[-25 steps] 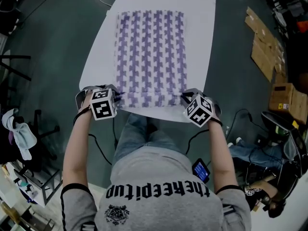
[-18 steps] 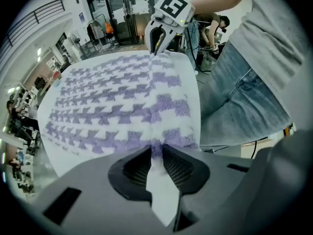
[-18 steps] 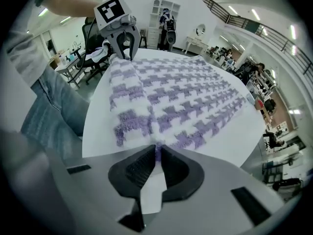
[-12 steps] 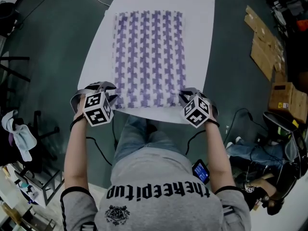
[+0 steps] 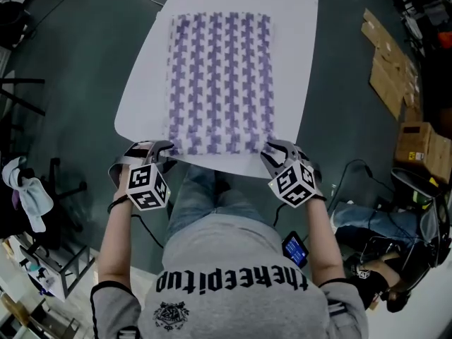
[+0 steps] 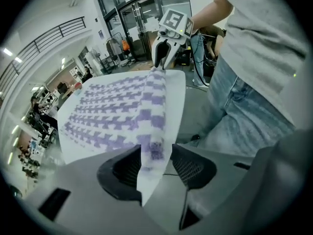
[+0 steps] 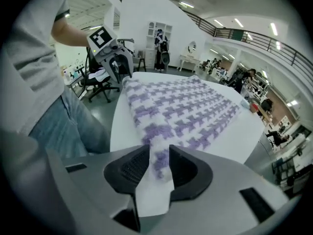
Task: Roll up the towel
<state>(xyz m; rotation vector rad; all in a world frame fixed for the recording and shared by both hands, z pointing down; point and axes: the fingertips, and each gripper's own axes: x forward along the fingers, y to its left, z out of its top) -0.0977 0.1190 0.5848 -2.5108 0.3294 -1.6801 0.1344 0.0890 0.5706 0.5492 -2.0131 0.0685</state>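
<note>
Two-handed release at near edge of towel (image 5: 219,83): left gripper (image 5: 159,147) and right gripper (image 5: 274,150) jaws just opening, roll ends loose between, unclamped. Remainder flat on table (image 5: 141,97). Likely regripping for next turn.

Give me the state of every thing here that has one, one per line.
towel, flat on the table, near edge rolled a little.
left hand-held gripper, open, jaws just opening, towel's rolled end between them.
right hand-held gripper, open, jaws just opening, towel's other end between them.
</note>
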